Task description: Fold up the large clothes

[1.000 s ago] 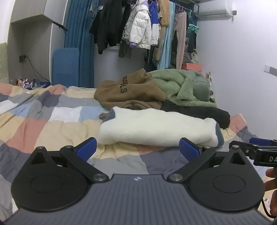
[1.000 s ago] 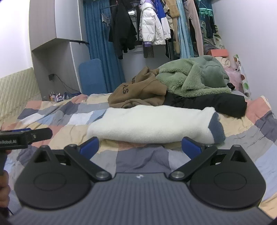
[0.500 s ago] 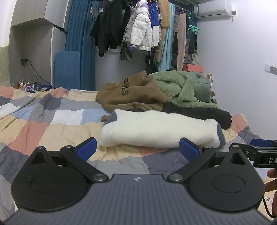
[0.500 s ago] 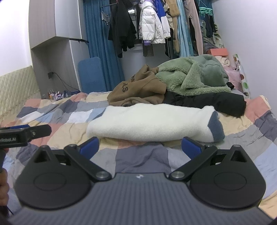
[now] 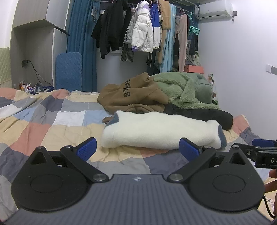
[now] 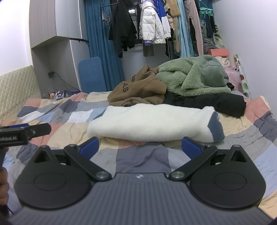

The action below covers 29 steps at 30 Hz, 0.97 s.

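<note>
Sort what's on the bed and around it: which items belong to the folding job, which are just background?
Job:
- white fleece garment, folded, on the quilt
- brown hoodie, unfolded
- green fleece jacket, unfolded
- black garment, under the pile
- left gripper and right gripper, both open, empty

Background:
- patchwork quilt
- hanging clothes
- blue curtain
- air conditioner

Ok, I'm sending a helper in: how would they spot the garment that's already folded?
On the patchwork bed, look just in front of the clothes heap. The white fleece garment lies there as one neat flat bundle with grey-blue trim at its ends, unlike the crumpled brown hoodie and green fleece.
</note>
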### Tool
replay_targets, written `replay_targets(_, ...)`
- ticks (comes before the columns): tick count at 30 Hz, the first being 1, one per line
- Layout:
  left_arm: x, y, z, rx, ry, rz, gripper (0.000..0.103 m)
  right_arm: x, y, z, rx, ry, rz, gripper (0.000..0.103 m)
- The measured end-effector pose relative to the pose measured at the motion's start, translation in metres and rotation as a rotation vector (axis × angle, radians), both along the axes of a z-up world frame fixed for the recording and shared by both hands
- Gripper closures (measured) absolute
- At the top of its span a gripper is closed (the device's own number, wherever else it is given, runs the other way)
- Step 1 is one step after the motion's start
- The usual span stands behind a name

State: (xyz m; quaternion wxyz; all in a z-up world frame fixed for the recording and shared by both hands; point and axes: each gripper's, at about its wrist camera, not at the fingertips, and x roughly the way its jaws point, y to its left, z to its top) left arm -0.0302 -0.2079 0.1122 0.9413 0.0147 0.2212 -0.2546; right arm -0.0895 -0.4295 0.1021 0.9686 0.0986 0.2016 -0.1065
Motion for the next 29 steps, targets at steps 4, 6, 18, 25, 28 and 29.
replay_targets(4, -0.0006, -0.0001, -0.0001, 0.002, -0.002, 0.000, 0.000, 0.0000, 0.0002, 0.0013, -0.006, 0.000, 0.000, 0.000)
replay_targets(6, -0.0021, 0.0009, 0.0021, 0.008, -0.014, 0.004, 0.000, -0.0003, 0.0002, 0.0017, -0.007, 0.005, -0.001, 0.000)
replay_targets(18, -0.0052, 0.0017, 0.0050, 0.010, -0.023, 0.009, 0.000, -0.0026, -0.0046, 0.0054, -0.016, 0.007, -0.007, 0.000)
replay_targets(25, -0.0053, 0.0018, 0.0048, 0.012, -0.025, 0.008, 0.000, -0.0030, -0.0056, 0.0059, -0.018, 0.009, -0.004, 0.000)
replay_targets(28, -0.0055, 0.0010, 0.0047, 0.013, -0.027, 0.006, 0.000, -0.0028, -0.0052, 0.0056, -0.018, 0.007, -0.004, 0.000)
replay_targets(29, -0.0055, 0.0009, 0.0048, 0.013, -0.026, 0.005, 0.000, -0.0028, -0.0051, 0.0057, -0.020, 0.006, -0.006, 0.000)
